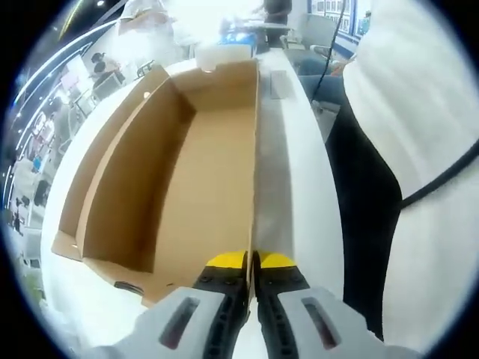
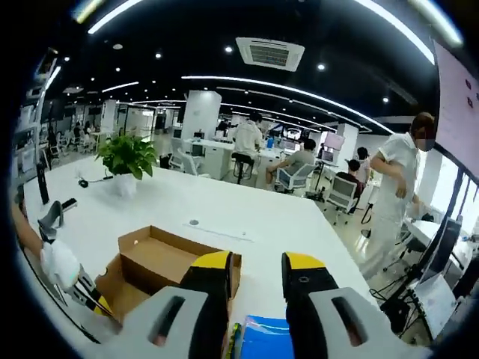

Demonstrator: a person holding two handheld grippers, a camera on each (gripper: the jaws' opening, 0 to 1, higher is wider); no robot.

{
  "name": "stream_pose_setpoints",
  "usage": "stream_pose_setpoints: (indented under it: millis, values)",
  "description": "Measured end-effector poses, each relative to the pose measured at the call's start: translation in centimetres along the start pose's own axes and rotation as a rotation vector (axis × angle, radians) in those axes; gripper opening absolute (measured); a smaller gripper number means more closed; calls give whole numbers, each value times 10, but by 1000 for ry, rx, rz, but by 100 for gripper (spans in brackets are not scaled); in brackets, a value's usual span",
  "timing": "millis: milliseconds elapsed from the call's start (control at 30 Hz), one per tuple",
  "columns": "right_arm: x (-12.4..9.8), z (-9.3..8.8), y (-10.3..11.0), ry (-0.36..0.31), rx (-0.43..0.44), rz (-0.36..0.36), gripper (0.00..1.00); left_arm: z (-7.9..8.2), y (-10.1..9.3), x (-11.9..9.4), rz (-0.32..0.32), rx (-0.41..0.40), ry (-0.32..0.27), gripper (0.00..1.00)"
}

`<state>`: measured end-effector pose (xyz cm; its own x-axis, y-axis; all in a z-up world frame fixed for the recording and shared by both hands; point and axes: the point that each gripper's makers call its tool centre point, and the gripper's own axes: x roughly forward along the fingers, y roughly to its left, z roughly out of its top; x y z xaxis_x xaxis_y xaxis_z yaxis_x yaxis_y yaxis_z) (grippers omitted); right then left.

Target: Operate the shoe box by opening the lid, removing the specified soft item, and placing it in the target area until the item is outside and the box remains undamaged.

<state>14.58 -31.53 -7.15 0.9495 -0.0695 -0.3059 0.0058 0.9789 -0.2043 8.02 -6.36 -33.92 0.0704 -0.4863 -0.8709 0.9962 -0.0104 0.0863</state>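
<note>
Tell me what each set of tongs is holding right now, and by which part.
The left tongs are shut on the shoe box, pinching the top edge of its side wall. The right tongs are open and hold nothing.

Potted plant (image 2: 126, 158) on white table (image 2: 224, 209).

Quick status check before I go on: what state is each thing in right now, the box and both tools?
Shoe box: open, lid out of sight, inside looks bare, sits on the white table.
Left tool: shut on the box's near wall, one jaw on each side.
Right tool: open, holding nothing, raised above the table.
Blue item: lies below the right tool, partly hidden; state unclear.
Potted plant: upright on the table.
</note>
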Motion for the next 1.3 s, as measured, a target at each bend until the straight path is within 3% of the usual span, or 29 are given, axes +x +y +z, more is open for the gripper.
stream_pose_setpoints:
  millis: [67,200,267,400,500,667,700,733,833,867,1000,1300]
  values:
    - [3,7,7,-14,80,39,27,0,0,0,-2,12,-4,3]
    - [8,16,5,-29,115,27,28,0,0,-1,3,12,-14,3]
    - [11,9,0,17,68,-19,31,0,-1,-1,7,18,-28,3]
    - [18,-1,1,82,131,-21,42,1,-1,-1,2,20,-38,3]
    - [26,-2,5,86,149,0,49,2,-2,-2,-1,28,-49,2]
    - [38,-6,10,133,167,3,42,4,-3,-2,-1,27,-64,2]
    - [38,-10,3,163,125,-49,38,4,-3,-2,-1,27,-63,2]
    - [40,-11,2,167,98,-58,37,4,-3,-2,0,27,-63,2]
    - [45,-31,-2,301,31,-89,37,4,-3,-2,-1,28,-61,2]
    - [50,-30,-2,284,52,-85,37,4,-3,-2,-1,28,-61,2]
    - [60,-38,1,330,95,-55,36,4,-3,-2,3,26,-63,2]
    - [74,-49,11,386,82,-16,28,4,-2,-1,0,26,-64,2]
